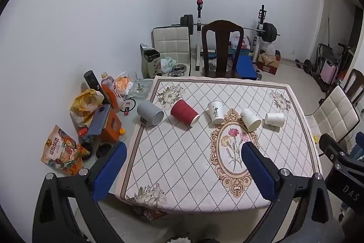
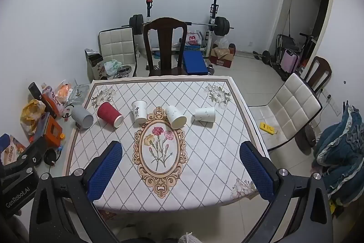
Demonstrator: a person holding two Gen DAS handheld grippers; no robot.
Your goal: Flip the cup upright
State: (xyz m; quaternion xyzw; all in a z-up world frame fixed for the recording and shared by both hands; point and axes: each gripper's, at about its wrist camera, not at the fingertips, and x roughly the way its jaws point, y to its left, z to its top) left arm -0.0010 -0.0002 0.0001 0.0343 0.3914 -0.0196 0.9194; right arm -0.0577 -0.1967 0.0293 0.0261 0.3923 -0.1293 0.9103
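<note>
Several cups lie on their sides in a row across the patterned tablecloth [image 1: 182, 163]: a grey mug [image 1: 150, 115] [image 2: 82, 117], a red ribbed paper cup [image 1: 183, 115] [image 2: 109, 116], a white cup with green writing [image 1: 215, 115] [image 2: 139, 111], a white speckled cup [image 1: 250, 119] [image 2: 175, 116] and another white speckled cup [image 1: 274, 119] [image 2: 205, 115]. My left gripper [image 1: 184, 152] is open and empty, above the table's near edge. My right gripper [image 2: 180, 150] is open and empty, also near the front edge, well short of the cups.
Bottles, snack bags, an orange box [image 1: 111, 126] and a phone crowd the table's left strip. A dark wooden chair [image 1: 221, 49] stands at the far side, a white padded chair [image 2: 293, 111] at the right. A barbell rack [image 2: 179, 24] is behind.
</note>
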